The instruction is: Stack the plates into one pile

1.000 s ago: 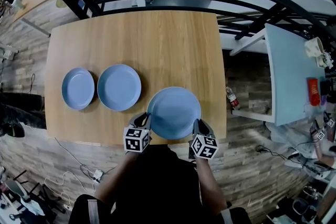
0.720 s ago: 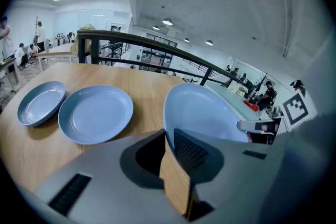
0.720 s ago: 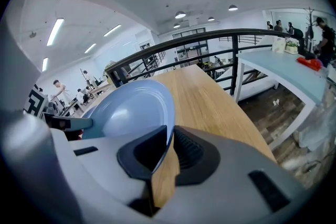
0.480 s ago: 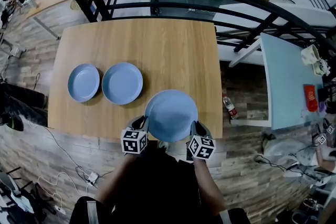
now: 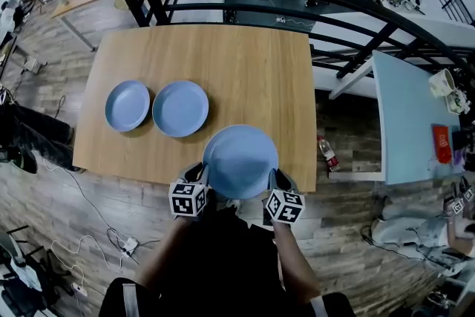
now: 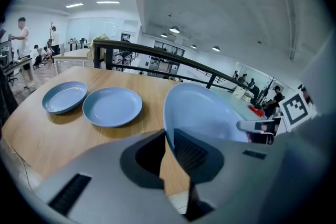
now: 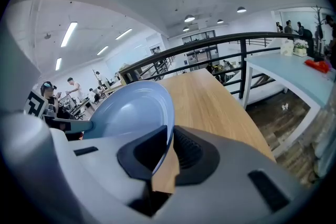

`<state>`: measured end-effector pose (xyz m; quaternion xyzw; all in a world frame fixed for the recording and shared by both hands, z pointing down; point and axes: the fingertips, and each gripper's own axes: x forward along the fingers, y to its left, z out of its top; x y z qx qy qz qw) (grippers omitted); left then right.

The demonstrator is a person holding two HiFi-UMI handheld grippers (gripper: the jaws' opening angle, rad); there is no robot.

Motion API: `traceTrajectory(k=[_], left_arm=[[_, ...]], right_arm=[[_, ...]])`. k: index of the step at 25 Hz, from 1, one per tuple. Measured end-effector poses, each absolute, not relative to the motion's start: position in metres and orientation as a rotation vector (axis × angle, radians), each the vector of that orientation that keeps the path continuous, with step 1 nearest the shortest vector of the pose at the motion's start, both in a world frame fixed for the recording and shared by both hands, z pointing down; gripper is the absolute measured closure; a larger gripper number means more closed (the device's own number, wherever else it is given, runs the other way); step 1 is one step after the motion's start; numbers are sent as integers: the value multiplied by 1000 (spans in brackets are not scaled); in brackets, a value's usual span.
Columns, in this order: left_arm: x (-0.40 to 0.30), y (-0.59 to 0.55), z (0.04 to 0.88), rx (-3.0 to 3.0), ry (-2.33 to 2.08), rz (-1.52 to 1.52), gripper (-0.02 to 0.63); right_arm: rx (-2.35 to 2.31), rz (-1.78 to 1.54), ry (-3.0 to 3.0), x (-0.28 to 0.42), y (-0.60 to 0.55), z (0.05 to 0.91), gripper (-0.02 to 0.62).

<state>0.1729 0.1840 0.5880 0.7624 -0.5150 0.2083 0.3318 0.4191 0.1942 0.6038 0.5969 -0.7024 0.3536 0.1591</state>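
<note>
Large plate (image 5: 240,159): off the table (image 5: 245,70), at its 6 o'clock edge; gripped at opposite rims for balance.
Left gripper (image 5: 202,173): clamped on the 8 o'clock rim.
Right gripper (image 5: 276,176): clamped on the 4 o'clock rim.
Medium plate (image 5: 180,108), small plate (image 5: 128,105): toward 9 o'clock (not yet stacked).

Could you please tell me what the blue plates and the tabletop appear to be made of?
The large plate, the middle plate and the small plate look like glazed ceramic, possibly melamine: even pale blue, soft sheen, thin smooth rims. The table looks like wood or wood-grain laminate: light tan, straight grain lines, matte.
</note>
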Motion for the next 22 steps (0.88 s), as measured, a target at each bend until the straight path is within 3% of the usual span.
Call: traceTrajectory(k=[22], left_arm=[[73, 206, 576, 1949, -1395, 455, 541]], right_arm=[[1629, 959, -2044, 320, 199, 589, 541]])
